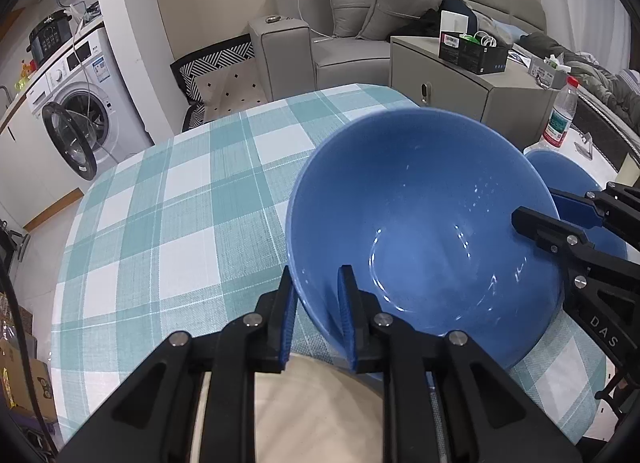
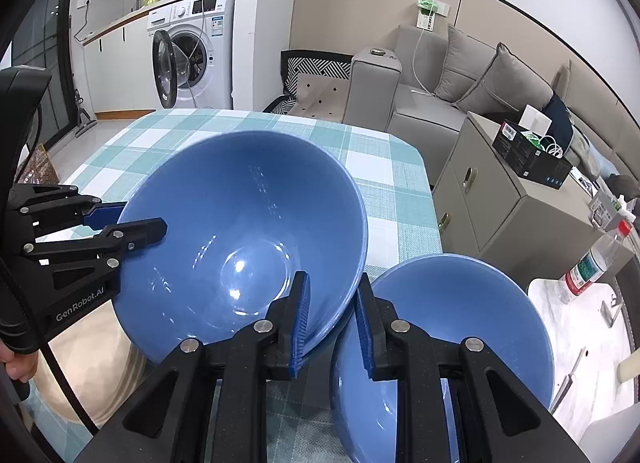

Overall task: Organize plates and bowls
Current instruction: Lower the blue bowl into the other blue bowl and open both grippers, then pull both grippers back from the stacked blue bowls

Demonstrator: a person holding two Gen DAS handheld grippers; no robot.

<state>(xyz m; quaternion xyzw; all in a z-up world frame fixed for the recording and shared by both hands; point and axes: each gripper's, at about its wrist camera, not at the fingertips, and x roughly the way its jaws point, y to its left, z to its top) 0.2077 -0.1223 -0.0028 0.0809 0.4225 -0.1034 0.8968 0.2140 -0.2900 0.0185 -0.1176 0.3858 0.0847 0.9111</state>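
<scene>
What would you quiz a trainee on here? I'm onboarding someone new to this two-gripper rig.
1. True or false: only the left gripper clamps the tilted blue bowl.
2. How many blue bowls show in the right wrist view?
3. The water bottle has a cap that is: A green, B red, C white.
Key: 1 false, the right gripper clamps its rim too; 2 two; 3 B.

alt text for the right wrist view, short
Both grippers clamp opposite rim edges of a tilted blue bowl: right gripper near, left gripper at left. A second blue bowl sits lower right on the checked tablecloth.
</scene>
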